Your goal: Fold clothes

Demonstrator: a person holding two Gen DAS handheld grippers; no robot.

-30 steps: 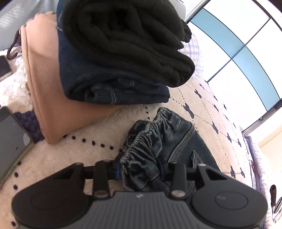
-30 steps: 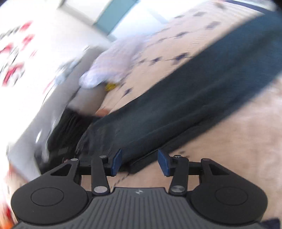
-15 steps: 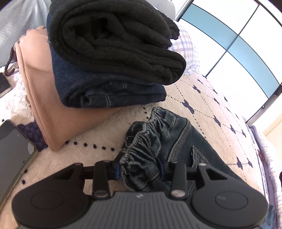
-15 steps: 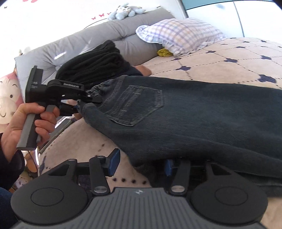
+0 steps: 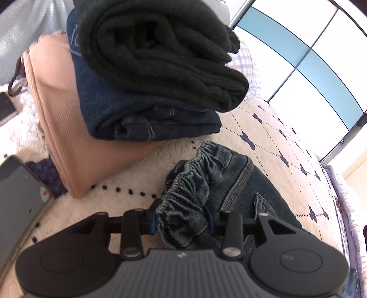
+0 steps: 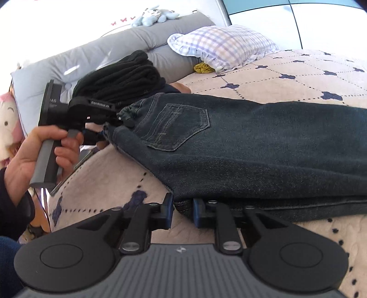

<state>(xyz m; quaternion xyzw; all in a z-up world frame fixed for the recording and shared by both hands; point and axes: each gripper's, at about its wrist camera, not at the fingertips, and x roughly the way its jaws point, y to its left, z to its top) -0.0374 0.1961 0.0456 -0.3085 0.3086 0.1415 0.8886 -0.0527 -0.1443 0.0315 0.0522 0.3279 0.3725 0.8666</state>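
**Both grippers clamped on the jeans, one at each end of the near side**

The dark jeans (image 6: 263,146) are lying flat across your quilted bedspread (image 6: 286,75), back pocket facing up, waistband end toward the headboard side and the legs running off the right edge of the right wrist view.

Your left gripper (image 5: 181,217) has its pads pressed into the bunched elastic waistband (image 5: 190,181), so it's clamped on the jeans there. In the right wrist view you can see your left hand (image 6: 34,151) wrapped round that gripper's handle, just off the waistband corner.

Your right gripper (image 6: 182,211) has just been closing, and there's a fold of denim from the near edge of the jeans caught between its blue pads, so it's gripping the jeans too, further along toward the legs.

Right behind the waistband sits the stack of finished stuff: a black knit (image 5: 160,50) on top, folded blue denim (image 5: 128,114) under it, and a peach ribbed piece (image 5: 59,119) at the bottom. It's close to the jeans but not touching them.

There's a phone (image 5: 18,199) on the bedspread left of the stack, and a checked pillow (image 6: 222,45) against the grey headboard cushion (image 6: 128,43), with a small blue plush toy (image 6: 153,16) perched on top.
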